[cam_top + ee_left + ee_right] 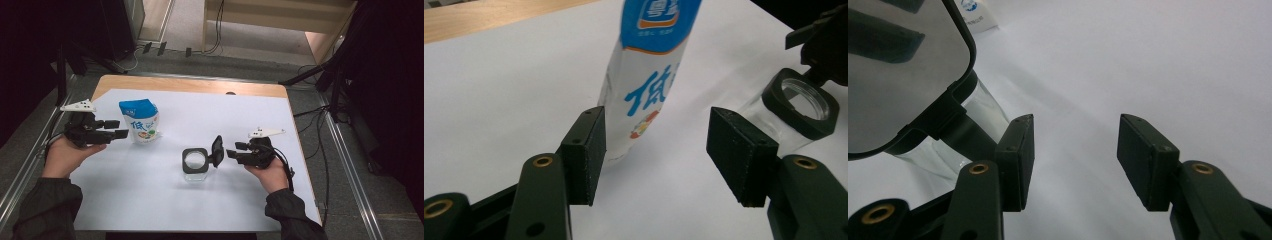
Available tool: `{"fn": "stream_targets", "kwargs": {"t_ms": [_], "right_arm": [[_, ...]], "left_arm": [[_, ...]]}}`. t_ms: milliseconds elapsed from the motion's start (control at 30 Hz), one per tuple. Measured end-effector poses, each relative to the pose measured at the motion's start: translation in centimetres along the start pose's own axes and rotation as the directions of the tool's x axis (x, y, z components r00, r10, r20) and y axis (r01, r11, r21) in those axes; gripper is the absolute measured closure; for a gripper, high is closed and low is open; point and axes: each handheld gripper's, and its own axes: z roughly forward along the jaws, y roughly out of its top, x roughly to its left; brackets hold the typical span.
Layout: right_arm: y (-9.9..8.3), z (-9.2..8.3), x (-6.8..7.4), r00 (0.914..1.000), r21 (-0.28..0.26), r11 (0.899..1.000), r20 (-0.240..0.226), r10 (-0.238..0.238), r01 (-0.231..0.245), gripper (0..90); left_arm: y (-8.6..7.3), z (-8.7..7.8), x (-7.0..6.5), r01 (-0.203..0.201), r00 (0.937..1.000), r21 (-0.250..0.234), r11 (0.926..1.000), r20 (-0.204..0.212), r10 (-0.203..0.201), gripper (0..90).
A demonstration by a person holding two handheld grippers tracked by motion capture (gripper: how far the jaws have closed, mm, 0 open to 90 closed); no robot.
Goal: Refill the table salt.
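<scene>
Left gripper [116,129]: jaws apart, nothing between the pads, tips just short of the blue-and-white pouch [140,121], which stands upright on the white sheet [150,200] at about 3 o'clock from the gripper. Right gripper [233,150]: jaws likewise apart and empty, sitting just beside the raised black lid [217,149] of the clear jar [195,163]. Jar stands at 9 o'clock from that gripper, pouch at 10 o'clock from the jar, well apart.

I am counting one blue-and-white pouch [140,121] and one clear jar [195,164] with its single black lid [217,150] hinged open. I am seeing two grippers, the left gripper [118,129] and the right gripper [235,150].
</scene>
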Motion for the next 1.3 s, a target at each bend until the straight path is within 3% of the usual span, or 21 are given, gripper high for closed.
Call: {"fn": "stream_targets", "kwargs": {"t_ms": [433, 733, 1033, 1133, 1300], "right_arm": [[-1.6, -0.9, -0.1, 0.9991, 0.008, 1.000, 0.032, 0.026, -0.027, 49.2], [-3.0, -2.3, -0.3, 0.9964, 0.002, 0.998, 0.062, 0.058, -0.058, 48.8], [-3.5, -2.9, -0.3, 0.9959, -0.002, 0.998, 0.059, 0.068, -0.068, 48.3], [-3.5, -2.7, -0.2, 0.9960, -0.004, 0.998, 0.056, 0.069, -0.069, 48.0], [-3.3, -2.5, 0.1, 0.9981, -0.013, 0.999, 0.032, 0.053, -0.052, 46.3]], "left_arm": [[1.8, 3.0, 0.8, -0.033, 0.9994, -0.002, 0.9994, 0.009, 0.033, 43.4], [2.6, 3.8, 1.2, -0.111, 0.9930, -0.021, 0.9936, 0.037, 0.112, 51.2], [2.8, 5.1, 0.8, -0.156, 0.9872, -0.037, 0.9870, 0.025, 0.157, 68.0], [2.8, 5.1, 0.9, -0.141, 0.9894, -0.031, 0.9896, 0.032, 0.142, 75.9], [2.8, 5.1, 0.3, -0.173, 0.9849, -0.018, 0.9848, -0.007, 0.173, 83.7]]}}
